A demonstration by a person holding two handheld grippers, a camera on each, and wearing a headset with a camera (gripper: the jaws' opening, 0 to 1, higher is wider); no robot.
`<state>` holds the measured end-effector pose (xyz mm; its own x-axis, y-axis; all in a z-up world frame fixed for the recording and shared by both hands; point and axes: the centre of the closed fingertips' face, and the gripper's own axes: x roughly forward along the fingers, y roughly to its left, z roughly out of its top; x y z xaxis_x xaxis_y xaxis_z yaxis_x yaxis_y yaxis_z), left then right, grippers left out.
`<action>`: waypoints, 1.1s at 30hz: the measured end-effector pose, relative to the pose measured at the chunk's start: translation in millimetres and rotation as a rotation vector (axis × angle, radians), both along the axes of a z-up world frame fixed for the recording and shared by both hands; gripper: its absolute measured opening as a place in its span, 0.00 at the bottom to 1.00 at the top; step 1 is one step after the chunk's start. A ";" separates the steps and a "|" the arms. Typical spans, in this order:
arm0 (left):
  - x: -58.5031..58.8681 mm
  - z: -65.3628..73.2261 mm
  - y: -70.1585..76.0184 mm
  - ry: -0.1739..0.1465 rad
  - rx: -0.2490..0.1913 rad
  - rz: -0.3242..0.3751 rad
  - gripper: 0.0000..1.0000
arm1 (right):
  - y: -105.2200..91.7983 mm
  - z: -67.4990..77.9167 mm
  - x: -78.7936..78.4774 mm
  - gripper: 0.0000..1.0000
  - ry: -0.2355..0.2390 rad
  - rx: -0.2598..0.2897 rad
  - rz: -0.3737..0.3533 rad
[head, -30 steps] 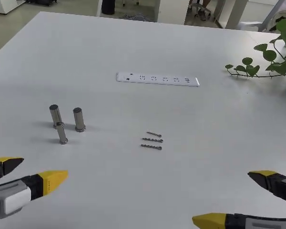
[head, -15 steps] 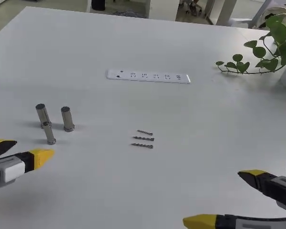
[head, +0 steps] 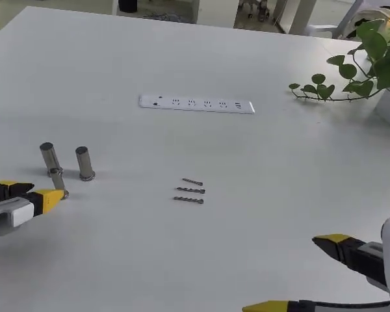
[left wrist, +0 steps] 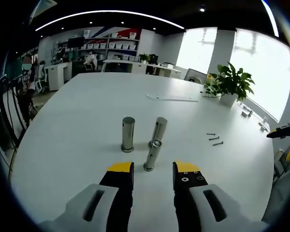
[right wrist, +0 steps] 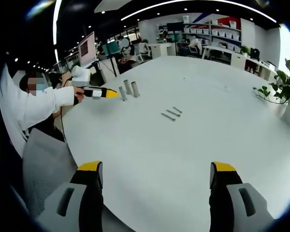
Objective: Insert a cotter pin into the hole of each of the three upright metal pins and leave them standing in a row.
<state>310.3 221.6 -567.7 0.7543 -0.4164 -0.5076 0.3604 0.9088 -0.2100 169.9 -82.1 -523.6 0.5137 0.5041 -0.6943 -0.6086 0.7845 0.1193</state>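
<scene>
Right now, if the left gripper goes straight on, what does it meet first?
Likely the nearest pin, standing upright and centred just ahead of the open left gripper, with only a short gap between them.

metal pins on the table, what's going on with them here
A person is working with two handheld grippers. Three metal pins stand upright in a cluster on the white table. The left gripper is open, with the nearest pin just beyond its jaw tips, not gripped. The three cotter pins lie loose nearby, none inserted yet. The right gripper is open and holds nothing.
</scene>
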 end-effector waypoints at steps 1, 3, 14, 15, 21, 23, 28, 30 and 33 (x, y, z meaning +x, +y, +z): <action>1.5 -0.2 -1.2 -0.003 0.000 -0.003 0.29 | -0.3 0.2 0.2 0.90 0.000 -0.002 0.000; 3.7 -0.9 -3.7 -0.004 0.002 -0.013 0.29 | -0.4 0.9 0.0 0.90 -0.002 -0.002 0.002; 18.0 -11.7 -12.8 -0.011 0.085 -0.042 0.14 | -1.9 -1.1 -3.9 0.90 0.014 0.007 -0.003; 18.8 -12.0 -12.7 -0.010 0.085 -0.042 0.11 | -2.0 -1.4 -4.0 0.91 0.015 0.008 -0.005; 23.4 -7.1 -11.1 -0.037 0.112 -0.042 0.07 | -3.0 -3.6 -5.3 0.91 0.023 0.009 -0.010; 23.1 -6.1 -11.0 -0.040 0.121 -0.046 0.07 | -3.2 -3.8 -5.7 0.91 0.024 0.010 -0.010; 24.8 -5.6 -6.6 -0.062 0.185 -0.052 0.06 | -3.3 -2.9 -4.1 0.91 0.021 0.016 -0.013; 24.1 -1.6 -7.4 -0.065 0.168 -0.043 0.05 | -3.3 -2.4 -3.4 0.91 0.020 0.018 -0.014; 22.9 7.8 -7.7 -0.082 0.151 -0.016 0.05 | -3.0 -2.0 -3.0 0.91 0.016 0.019 -0.013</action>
